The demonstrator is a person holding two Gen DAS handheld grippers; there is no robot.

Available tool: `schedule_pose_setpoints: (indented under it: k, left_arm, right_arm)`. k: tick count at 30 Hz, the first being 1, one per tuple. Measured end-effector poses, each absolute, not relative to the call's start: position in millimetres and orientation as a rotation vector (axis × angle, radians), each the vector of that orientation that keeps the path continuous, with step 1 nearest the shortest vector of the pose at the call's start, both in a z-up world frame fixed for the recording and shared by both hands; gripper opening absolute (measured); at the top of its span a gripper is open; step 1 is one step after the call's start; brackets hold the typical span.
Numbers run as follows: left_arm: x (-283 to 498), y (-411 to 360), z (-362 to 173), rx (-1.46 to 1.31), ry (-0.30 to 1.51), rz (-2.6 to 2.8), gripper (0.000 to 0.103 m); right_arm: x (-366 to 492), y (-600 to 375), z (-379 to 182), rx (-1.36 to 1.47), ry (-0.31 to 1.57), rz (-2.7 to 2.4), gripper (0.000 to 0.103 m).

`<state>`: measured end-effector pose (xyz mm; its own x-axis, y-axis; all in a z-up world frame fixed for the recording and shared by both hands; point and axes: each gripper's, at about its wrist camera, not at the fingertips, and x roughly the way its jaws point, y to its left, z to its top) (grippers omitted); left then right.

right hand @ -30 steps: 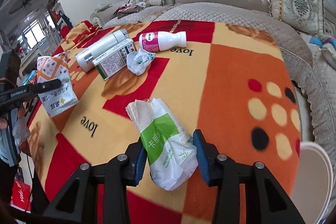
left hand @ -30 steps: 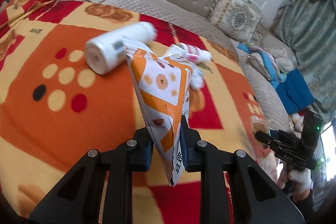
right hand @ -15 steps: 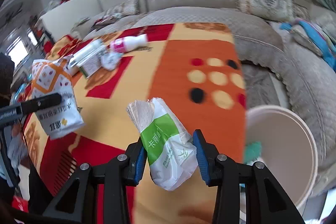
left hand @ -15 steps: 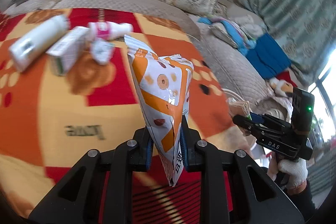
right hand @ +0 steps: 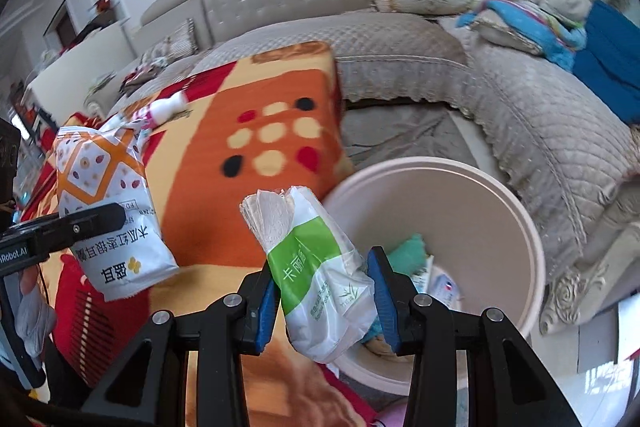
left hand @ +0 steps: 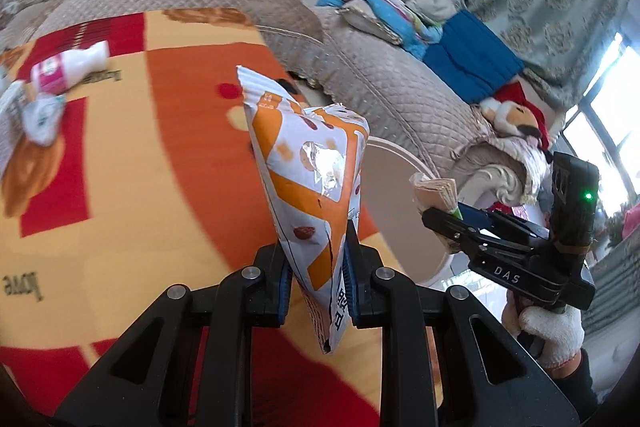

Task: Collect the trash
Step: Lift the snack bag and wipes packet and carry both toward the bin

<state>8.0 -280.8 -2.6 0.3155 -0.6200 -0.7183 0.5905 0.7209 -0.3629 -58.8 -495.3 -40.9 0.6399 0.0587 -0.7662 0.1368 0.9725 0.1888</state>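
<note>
My left gripper point(left hand: 316, 263) is shut on an orange-and-white snack bag point(left hand: 308, 163) that stands upright between its pads. The same snack bag point(right hand: 108, 211) shows at the left of the right wrist view. My right gripper point(right hand: 324, 287) is shut on a green-and-white tissue pack point(right hand: 316, 267), held above the edge of the cloth-covered table, beside a beige bin point(right hand: 500, 195). The bin holds a teal scrap and some paper. In the left wrist view the bin point(left hand: 396, 187) lies partly behind the bag, and the right gripper point(left hand: 444, 215) hangs at the right with the tissue pack point(left hand: 436, 191).
An orange, red and yellow cloth point(left hand: 120, 167) covers the table. A pink-labelled white bottle point(left hand: 68, 67) and a crumpled wrapper point(left hand: 40, 115) lie at its far left. A grey quilted sofa point(right hand: 540, 131) with cushions and blue cloth wraps around behind the bin.
Both grippers have swung right across the table with their loads. The bin has come into full view under the right gripper; the bottle and the box have slid to the left edge.
</note>
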Motion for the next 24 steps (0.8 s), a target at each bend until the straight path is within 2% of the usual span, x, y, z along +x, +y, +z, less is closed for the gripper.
schedule_pose_setpoints:
  k: [24]
  left_arm:
    - [0,-382,-20,0.049,1.003,-0.869,0.019]
  right_arm:
    - [-76,-565,-82,0.375,0.930,-0.160,0.041]
